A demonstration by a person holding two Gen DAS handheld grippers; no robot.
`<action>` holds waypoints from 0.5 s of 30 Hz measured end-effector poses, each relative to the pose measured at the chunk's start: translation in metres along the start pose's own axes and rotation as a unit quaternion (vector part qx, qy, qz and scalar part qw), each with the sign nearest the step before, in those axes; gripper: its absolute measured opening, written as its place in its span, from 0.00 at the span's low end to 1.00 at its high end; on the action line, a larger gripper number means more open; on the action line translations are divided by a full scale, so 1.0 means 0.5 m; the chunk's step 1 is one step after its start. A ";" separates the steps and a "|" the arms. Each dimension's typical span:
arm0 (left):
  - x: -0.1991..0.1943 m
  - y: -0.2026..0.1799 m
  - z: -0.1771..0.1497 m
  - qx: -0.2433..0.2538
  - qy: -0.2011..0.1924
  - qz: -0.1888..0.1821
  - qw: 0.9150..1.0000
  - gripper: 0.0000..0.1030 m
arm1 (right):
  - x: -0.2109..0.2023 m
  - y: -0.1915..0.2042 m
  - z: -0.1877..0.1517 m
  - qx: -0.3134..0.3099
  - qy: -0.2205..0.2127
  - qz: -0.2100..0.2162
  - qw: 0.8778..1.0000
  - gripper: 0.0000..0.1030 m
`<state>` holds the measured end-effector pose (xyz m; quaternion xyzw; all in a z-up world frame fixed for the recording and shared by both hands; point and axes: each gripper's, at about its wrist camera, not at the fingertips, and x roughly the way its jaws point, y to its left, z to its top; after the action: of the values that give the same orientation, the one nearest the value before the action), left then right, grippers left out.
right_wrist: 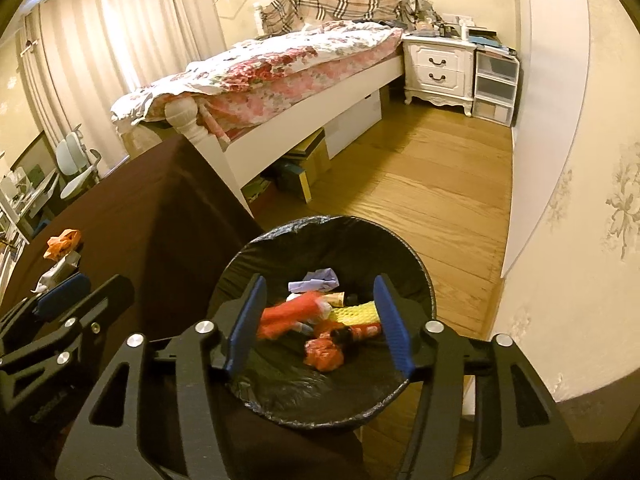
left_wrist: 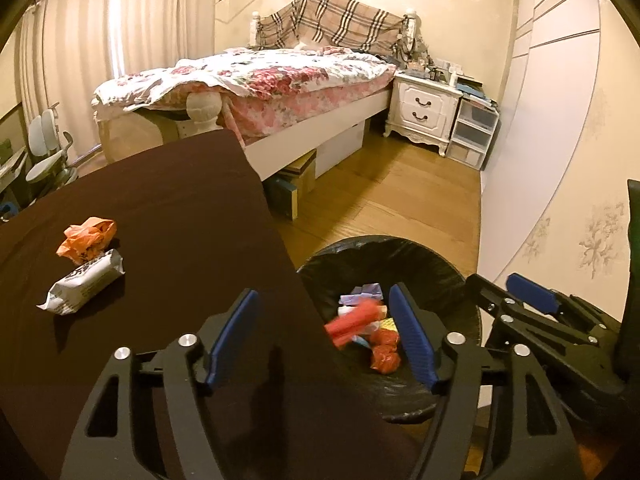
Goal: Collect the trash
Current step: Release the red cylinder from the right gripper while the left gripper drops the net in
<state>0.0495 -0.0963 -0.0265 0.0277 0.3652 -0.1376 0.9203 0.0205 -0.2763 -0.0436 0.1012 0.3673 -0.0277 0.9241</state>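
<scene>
Left gripper: one, jaws spread, nothing pinched; it hangs over the table's right edge and the bin's rim.
Right gripper: one, jaws spread over the bin's mouth, pads touching nothing.
Red wrapper: one, blurred, in the gap between the right gripper's jaws above the other rubbish, clear of both pads.
Trash bin: one, round, lined with a black bag, standing on the wooden floor just beside the table's right edge.
Rubbish in the bin: a lilac crumpled paper, a yellow foam net, an orange crumpled bag; smaller bits too jumbled to count.
Table: one, covered in dark brown cloth.
Rubbish left on the table: two pieces near its left edge, an orange plastic bag touching a white printed wrapper.
</scene>
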 end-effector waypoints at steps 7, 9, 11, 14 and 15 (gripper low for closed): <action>-0.016 0.019 -0.008 -0.005 -0.005 0.017 1.000 0.71 | -0.007 0.007 -0.004 0.003 0.000 0.003 1.000 0.63; -0.022 0.027 -0.012 -0.002 -0.010 0.028 1.000 0.72 | -0.008 0.021 -0.005 0.001 0.003 0.010 1.000 0.63; -0.027 0.040 -0.016 -0.003 -0.012 0.037 0.999 0.72 | -0.010 0.041 -0.007 -0.007 0.005 0.016 1.000 0.64; -0.038 0.066 -0.023 -0.009 -0.014 0.051 0.999 0.72 | -0.009 0.076 -0.010 -0.019 0.011 0.034 0.999 0.65; -0.041 0.074 -0.025 -0.011 -0.015 0.055 0.998 0.72 | -0.009 0.088 -0.012 -0.023 0.013 0.041 0.999 0.65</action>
<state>0.0371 -0.0543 -0.0236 0.0360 0.3509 -0.0829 0.9320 0.0188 -0.2320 -0.0374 0.0954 0.3758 0.0196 0.9216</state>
